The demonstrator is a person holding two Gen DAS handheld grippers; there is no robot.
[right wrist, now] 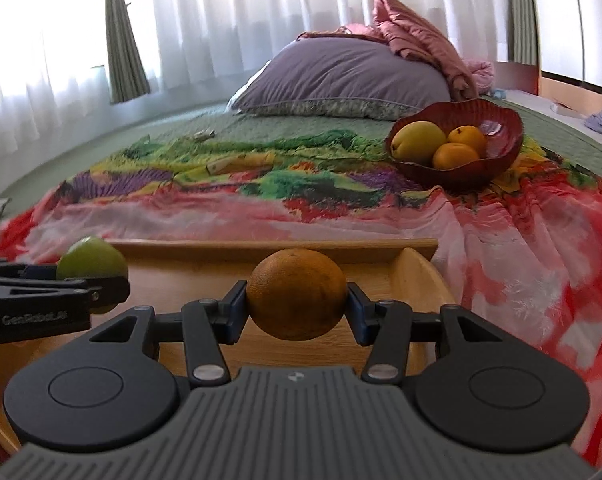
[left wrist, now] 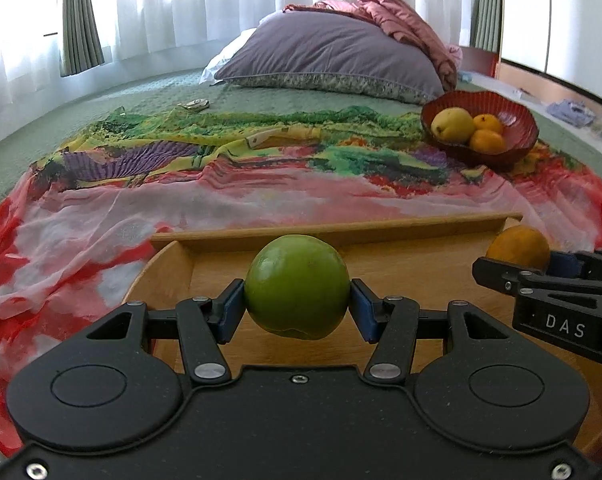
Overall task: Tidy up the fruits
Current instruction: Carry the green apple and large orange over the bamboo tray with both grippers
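Left gripper: our left gripper [left wrist: 297, 304] is clamped on a green apple [left wrist: 297, 286], the blue pads pressing its two sides; the apple hangs above the floor of the wooden tray [left wrist: 333, 232].
Right gripper: our right gripper [right wrist: 297, 300] is clenched around an orange [right wrist: 297, 294], also held over the tray [right wrist: 277, 246].
Grippers together: we see them side by side over the tray, near but apart; from the left wrist the right gripper [left wrist: 541, 276] and its orange [left wrist: 519, 246] show at the right edge, and from the right wrist the left gripper [right wrist: 81, 288] and the apple [right wrist: 91, 262] show at the left edge.
Tray: light wood with raised walls, lying on the patterned cloth [left wrist: 261, 184] just in front of us.
Bowl: a dark red bowl [right wrist: 501, 120] stands on the cloth farther up the bed, to the right, well apart from the tray.
Bowl contents: we count a yellow fruit [right wrist: 419, 140] and two small oranges [right wrist: 455, 156], touching one another.
Bed: green bedspread [left wrist: 161, 92] under the cloth.
Head of bed: a purple pillow [left wrist: 333, 52] with a pink blanket [left wrist: 405, 20] bunched against it.
Background: white curtains [left wrist: 221, 0] across the window.
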